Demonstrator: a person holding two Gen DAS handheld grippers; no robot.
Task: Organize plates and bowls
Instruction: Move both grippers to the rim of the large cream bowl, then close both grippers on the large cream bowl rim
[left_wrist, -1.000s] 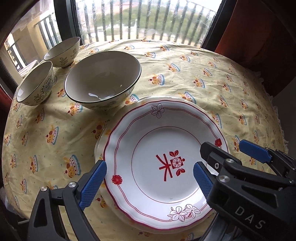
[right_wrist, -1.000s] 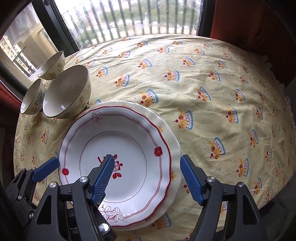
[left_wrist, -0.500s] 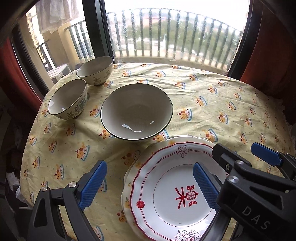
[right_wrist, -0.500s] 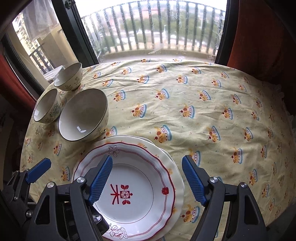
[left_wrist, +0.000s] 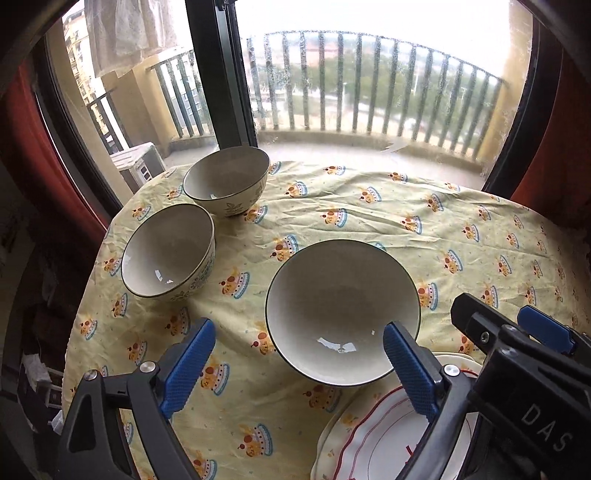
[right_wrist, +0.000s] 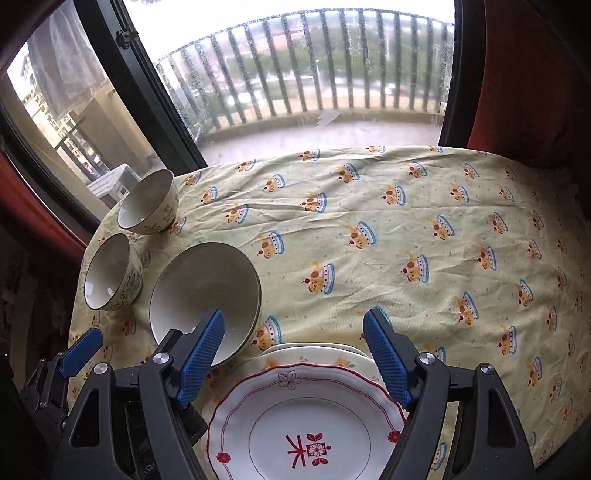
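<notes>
The left hand-held gripper (left_wrist: 295, 373) is spread wide and holds nothing; the big bowl (left_wrist: 341, 310) sits just ahead of it on the counter (left_wrist: 369, 221), with two small bowls (left_wrist: 168, 251) (left_wrist: 227, 181) farther ahead to its left. The right hand-held gripper (right_wrist: 293, 360), also wide open and empty, hangs over the stacked plates (right_wrist: 306, 424), the red-rimmed one on top.

Yellow crown-print tablecloth (right_wrist: 369, 229) over table; balcony railing (right_wrist: 314, 62) behind window; red curtain (right_wrist: 524, 74) at right.
</notes>
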